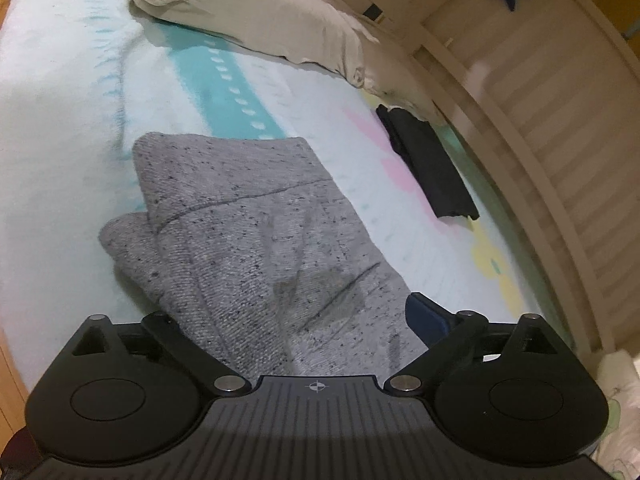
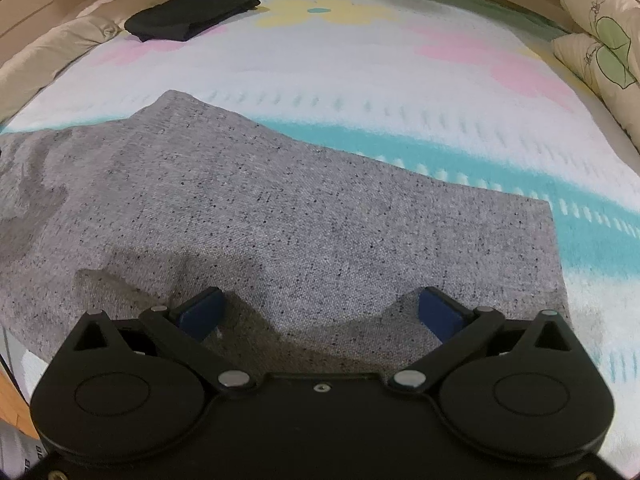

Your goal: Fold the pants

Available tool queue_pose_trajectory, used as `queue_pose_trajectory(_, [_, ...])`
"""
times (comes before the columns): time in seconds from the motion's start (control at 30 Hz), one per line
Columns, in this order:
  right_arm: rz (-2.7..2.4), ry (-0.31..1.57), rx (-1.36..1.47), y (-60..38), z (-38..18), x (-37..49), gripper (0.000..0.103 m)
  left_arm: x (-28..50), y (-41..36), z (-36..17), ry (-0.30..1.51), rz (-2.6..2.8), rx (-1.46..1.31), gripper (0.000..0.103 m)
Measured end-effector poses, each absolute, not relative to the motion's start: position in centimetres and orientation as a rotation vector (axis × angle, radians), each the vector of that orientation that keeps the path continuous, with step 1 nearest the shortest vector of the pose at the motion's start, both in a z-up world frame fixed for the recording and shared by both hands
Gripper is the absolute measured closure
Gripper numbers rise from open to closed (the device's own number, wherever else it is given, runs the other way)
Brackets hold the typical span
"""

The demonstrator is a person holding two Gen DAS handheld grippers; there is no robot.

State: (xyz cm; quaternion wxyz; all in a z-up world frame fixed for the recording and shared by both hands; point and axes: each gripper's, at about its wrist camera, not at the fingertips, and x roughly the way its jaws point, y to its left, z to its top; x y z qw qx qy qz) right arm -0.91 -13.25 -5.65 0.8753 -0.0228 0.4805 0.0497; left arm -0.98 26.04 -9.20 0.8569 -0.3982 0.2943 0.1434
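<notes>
Grey speckled pants (image 1: 248, 240) lie partly folded on the bed, with a folded edge at the far end; they also show in the right wrist view (image 2: 280, 220). My left gripper (image 1: 304, 316) is open over the near end of the pants; only its right blue pad (image 1: 426, 316) shows, the left one is hidden under the cloth. My right gripper (image 2: 320, 312) is open just above the near edge of the pants, with both blue pads (image 2: 200, 312) apart and nothing between them.
The bed sheet (image 2: 400, 92) is white with a teal stripe and pink and yellow flowers. A folded black garment (image 2: 188, 16) lies at the far side, also in the left wrist view (image 1: 432, 168). A beige duvet (image 1: 260, 12), pillows (image 2: 600, 40) and a slatted bed frame (image 1: 540, 120) border the bed.
</notes>
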Motion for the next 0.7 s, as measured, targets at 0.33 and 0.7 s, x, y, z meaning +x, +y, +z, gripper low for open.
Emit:
queue_pose_trajectory(0.33, [0.115,1.001,-0.054,-13.1,-5.7,-0.8,0.000,-2.0,20.6,-3.5,0.572,0.287,-0.455,0.084])
queue_pose_trajectory(0.7, [0.166,1.045,-0.053,-13.7,-5.4,0.0,0.000,-5.2,10.0,3.1,0.400,-0.069,-0.116,0.084])
